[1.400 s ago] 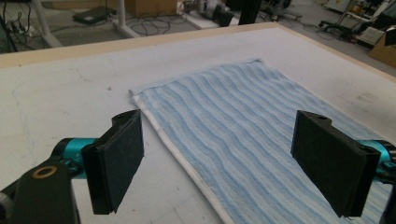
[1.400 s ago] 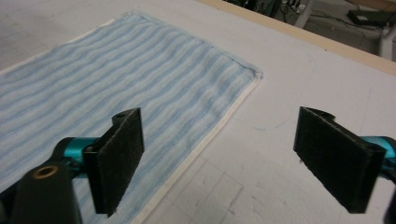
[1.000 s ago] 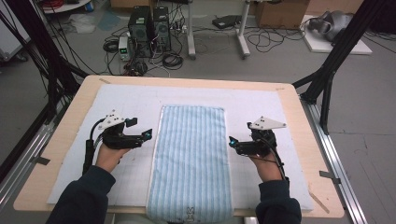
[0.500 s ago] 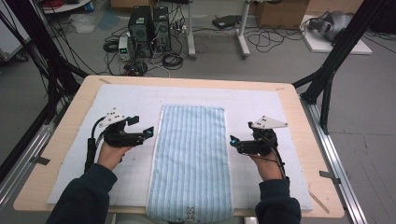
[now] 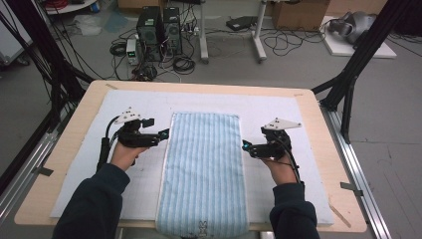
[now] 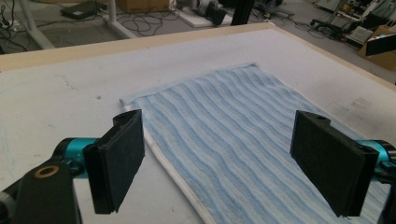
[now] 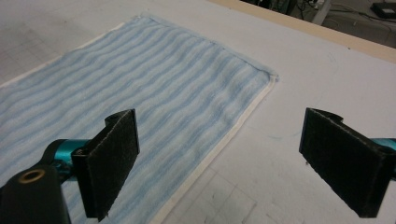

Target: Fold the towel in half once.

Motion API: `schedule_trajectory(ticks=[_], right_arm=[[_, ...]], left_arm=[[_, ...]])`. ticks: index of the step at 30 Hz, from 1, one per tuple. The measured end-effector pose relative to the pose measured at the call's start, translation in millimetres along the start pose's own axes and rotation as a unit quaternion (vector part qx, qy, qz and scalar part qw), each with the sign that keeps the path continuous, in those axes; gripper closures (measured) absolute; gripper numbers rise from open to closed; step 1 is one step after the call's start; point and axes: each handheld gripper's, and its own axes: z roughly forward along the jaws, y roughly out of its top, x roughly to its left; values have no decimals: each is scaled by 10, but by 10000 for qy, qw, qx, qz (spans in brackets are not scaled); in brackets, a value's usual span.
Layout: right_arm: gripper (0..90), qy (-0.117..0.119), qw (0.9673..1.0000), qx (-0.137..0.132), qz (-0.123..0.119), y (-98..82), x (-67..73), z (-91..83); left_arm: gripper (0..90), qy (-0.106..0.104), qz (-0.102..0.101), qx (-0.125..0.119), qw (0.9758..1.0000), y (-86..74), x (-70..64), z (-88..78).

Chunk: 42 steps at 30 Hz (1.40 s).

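A light blue striped towel [image 5: 204,169] lies flat lengthwise down the middle of the white mat [image 5: 268,107], its near end hanging over the table's front edge. My left gripper [image 5: 161,134] is open at the towel's left edge, jaws spread wide over the towel [image 6: 233,140] and its white hem. My right gripper [image 5: 245,146] is open at the towel's right edge; its jaws straddle the hem of the towel [image 7: 154,98] near the far right corner. Nothing is held between either pair of jaws.
The wooden table [image 5: 74,124] has bare borders around the mat. Metal rails [image 5: 358,169] run along both sides. Black frame poles, computer towers [image 5: 159,25] and cables stand on the floor beyond the far edge.
Both grippers have shifted slightly toward the far end of the towel, staying at its side edges. The towel has not moved.
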Motion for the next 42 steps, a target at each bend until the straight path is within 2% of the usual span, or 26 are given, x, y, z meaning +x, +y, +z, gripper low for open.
schedule_trajectory(ticks=[4, 6, 9, 14, 17, 19, 24, 27, 29, 31, 38, 41, 42], right_arm=[[112, 1, 10000, 45, 41, 111, -42, 75], [112, 27, 9999, 102, 50, 158, -67, 141], [112, 43, 9996, 267, 122, 193, -106, 251], [113, 20, 9993, 311, 227, 203, -170, 385], [115, -32, 9985, 468, 292, 188, -215, 473], [119, -82, 9981, 507, 349, 178, -242, 524], [161, -174, 9968, 654, 417, 167, -268, 656], [174, -244, 9962, 708, 445, 203, -273, 751], [220, -253, 9958, 751, 460, 229, -272, 805], [275, -303, 9954, 809, 419, 244, -271, 857], [325, -399, 9932, 945, 543, 204, -296, 968], [329, -392, 9927, 975, 586, 205, -289, 1008], [338, -392, 9925, 1009, 565, 207, -279, 1020]], left_arm=[[188, -5, -97, -73, 9999, 67, 35, 98], [192, 14, -96, 6, 10000, 85, 44, 139], [195, -94, -123, 86, 9998, 70, 76, 215], [232, 170, -158, 302, 9993, 61, 170, 345], [241, 345, -245, 478, 9980, 4, 238, 439], [260, 475, -198, 638, 9966, -40, 264, 500], [275, 595, -281, 705, 9953, -89, 331, 611], [275, 624, -327, 766, 9946, -56, 349, 667], [275, 572, -299, 745, 9951, -41, 333, 704], [280, 614, -176, 916, 9937, -47, 309, 765], [310, 758, -214, 1184, 9898, -120, 320, 881], [343, 758, -69, 1265, 9890, -142, 268, 935], [354, 775, 32, 1329, 9881, -150, 245, 951]])
